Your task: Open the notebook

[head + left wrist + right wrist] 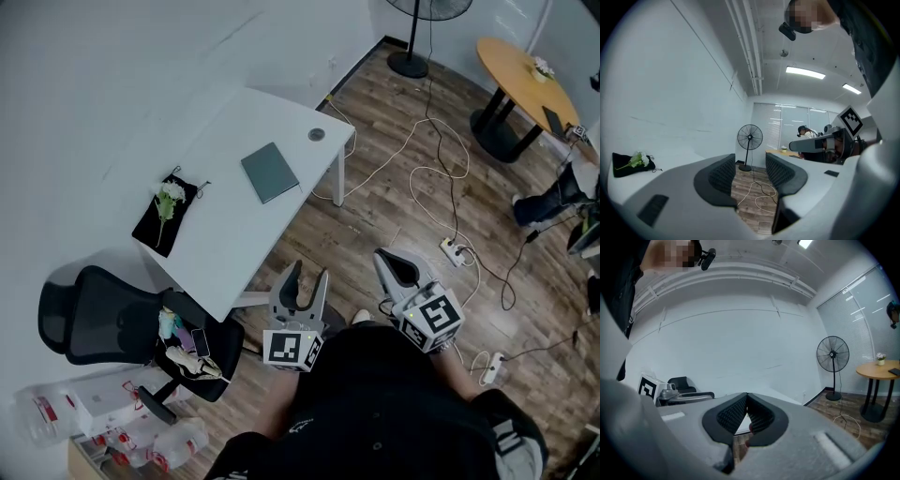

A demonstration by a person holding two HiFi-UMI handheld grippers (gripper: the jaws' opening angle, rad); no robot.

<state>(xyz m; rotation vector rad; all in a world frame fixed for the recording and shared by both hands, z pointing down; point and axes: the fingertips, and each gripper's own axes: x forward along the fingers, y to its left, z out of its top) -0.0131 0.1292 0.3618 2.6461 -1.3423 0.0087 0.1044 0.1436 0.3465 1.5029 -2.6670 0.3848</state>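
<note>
Two grippers sit low, well short of the white desk (221,246). The closed notebook (270,172) lies flat mid-desk, ahead and leftward, its long axis roughly toward the person. The left gripper (307,284), jaws apart and empty, is nearer; the right gripper (398,266) has its jaws together.

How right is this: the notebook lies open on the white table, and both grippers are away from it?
One point is wrong: the notebook lies closed, as the head view shows. It is on the white table, and the left gripper and right gripper are away from it.
</note>
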